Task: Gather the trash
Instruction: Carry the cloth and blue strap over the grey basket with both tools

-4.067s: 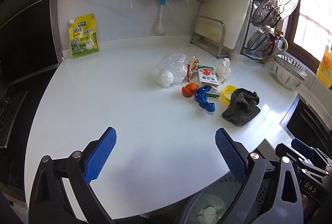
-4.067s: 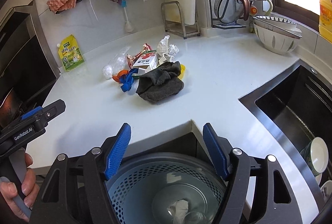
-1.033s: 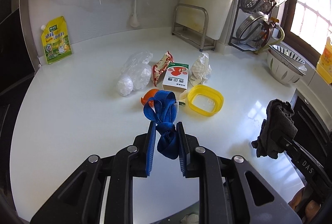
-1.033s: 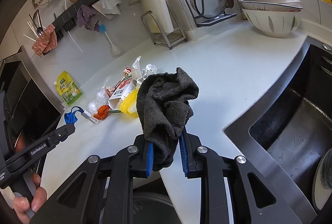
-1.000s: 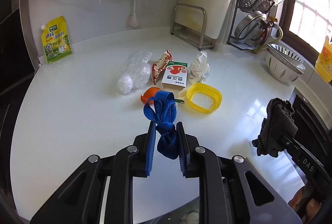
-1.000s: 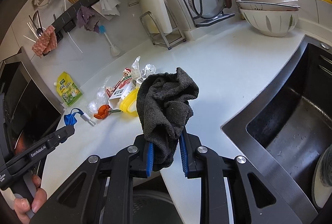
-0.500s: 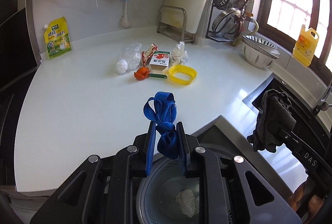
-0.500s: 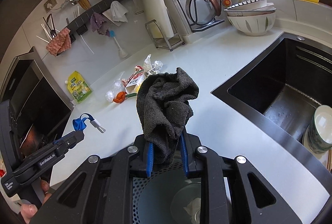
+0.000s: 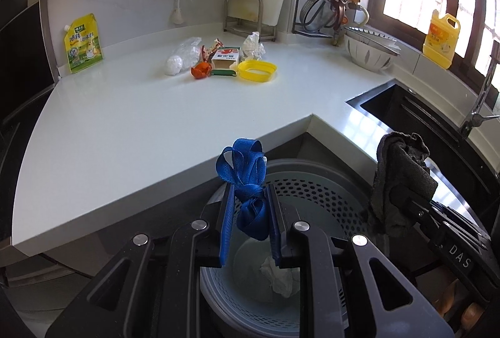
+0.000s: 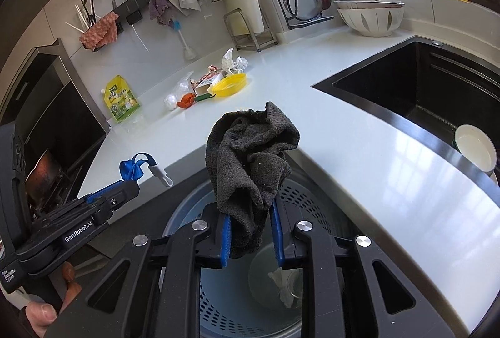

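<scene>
The left claw [image 9: 249, 224] is pinched nearly closed on a knotted blue strap [image 9: 247, 181], which stands up in loops above the pads with a short tail hanging below. The right claw [image 10: 251, 236] is clamped just as tight on a bunched dark rag [image 10: 250, 163]. Both hang over the grey perforated bin [image 9: 315, 191] tucked under the bench [image 9: 131, 125] corner, where a crumpled white tissue [image 9: 279, 275] already lies at the bottom.

Both pieces look light and limp. The strap is soft webbing that should drop cleanly, though a small white clip [image 10: 161, 172] on it, seen from the right claw's camera, could snag on a pad. The rag is thick, fuzzy terry cloth; I'd guess it clings to the ribbed pads a little and may need the jaws spread wide before it falls.

The rest of the trash sits together far back on the bench: a clear plastic bag [image 9: 182, 56], a red wrapper [image 9: 211, 52], a small carton [image 9: 225, 61], an orange scrap [image 9: 201, 70], crumpled paper [image 9: 253, 47] and a yellow lid [image 9: 257, 71]. The carton is stiff enough to take across its sides; the bag and paper squash, so pinching any fold should do. The lid is thin and flat, so best taken by its rim.
</scene>
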The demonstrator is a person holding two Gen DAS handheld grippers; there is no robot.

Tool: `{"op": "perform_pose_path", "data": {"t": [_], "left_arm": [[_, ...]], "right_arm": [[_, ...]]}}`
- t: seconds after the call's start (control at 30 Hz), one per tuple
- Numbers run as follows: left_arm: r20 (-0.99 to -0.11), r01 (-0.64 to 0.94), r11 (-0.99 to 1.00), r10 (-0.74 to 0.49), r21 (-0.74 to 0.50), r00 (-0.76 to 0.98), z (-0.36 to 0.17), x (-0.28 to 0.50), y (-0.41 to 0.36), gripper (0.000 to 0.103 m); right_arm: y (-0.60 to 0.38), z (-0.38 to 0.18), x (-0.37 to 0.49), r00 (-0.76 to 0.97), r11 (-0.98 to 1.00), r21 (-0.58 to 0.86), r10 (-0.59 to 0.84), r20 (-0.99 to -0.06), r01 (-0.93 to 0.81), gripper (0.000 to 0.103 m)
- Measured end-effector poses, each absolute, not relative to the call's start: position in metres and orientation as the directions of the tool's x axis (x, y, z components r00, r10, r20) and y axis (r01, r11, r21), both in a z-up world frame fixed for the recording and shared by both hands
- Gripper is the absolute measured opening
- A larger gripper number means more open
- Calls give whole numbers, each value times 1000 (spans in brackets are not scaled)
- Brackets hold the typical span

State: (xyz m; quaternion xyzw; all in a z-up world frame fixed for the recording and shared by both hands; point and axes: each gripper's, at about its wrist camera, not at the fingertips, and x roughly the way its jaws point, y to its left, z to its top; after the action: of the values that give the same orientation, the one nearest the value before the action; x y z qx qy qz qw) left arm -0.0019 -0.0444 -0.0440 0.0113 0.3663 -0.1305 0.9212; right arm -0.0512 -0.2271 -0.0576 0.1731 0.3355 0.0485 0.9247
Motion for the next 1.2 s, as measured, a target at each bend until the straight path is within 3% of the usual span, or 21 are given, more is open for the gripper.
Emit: {"op": "perform_pose_path", "data": {"t": [0.7, 1.2], "left_arm": [[-721, 274, 961, -209, -27, 660, -77, -27, -48, 20], [-785, 285, 958, -200, -32, 586, -112, -6, -57, 20]], "right_arm": [[-206, -87, -83, 733, 971, 233, 124, -668, 47, 21], [-212, -123, -59, 669, 968, 243, 142, -730, 59, 21]]}}
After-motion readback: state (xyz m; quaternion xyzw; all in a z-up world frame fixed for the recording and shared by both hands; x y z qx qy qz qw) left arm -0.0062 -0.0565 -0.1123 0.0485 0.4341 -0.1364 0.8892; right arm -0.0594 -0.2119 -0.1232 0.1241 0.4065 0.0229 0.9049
